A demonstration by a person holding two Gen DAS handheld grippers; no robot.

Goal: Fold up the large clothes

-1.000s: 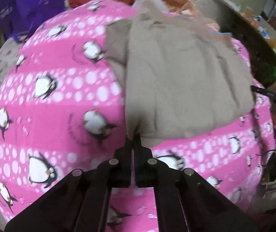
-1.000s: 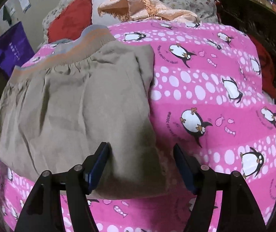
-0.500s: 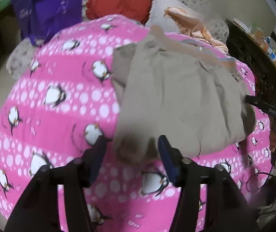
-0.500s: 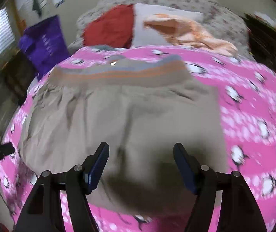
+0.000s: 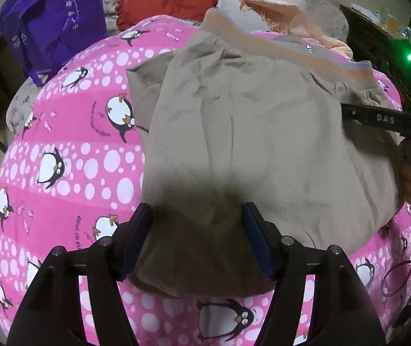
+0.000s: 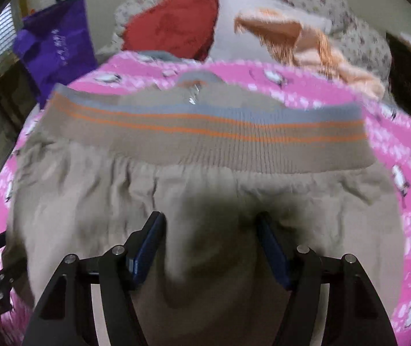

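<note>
A folded beige garment (image 5: 248,132) with a ribbed grey and orange striped hem (image 6: 205,127) lies on a pink penguin-print blanket (image 5: 70,158). My left gripper (image 5: 195,225) is open and empty, its jaws wide apart just above the garment's near edge. My right gripper (image 6: 209,236) is open and empty above the middle of the garment (image 6: 205,216), below the ribbed hem. The right gripper also shows at the right edge of the left wrist view (image 5: 378,119), held by a hand.
A purple bag (image 5: 52,20) stands at the far left. A red cushion (image 5: 168,0), a white pillow and a peach cloth (image 5: 286,8) lie behind the blanket. Dark furniture (image 5: 378,43) stands at the right. The blanket (image 6: 407,173) extends right of the garment.
My left gripper let go of the garment's corner, opened wide and pulled back. My right gripper, open throughout, moved left over the middle of the garment.
</note>
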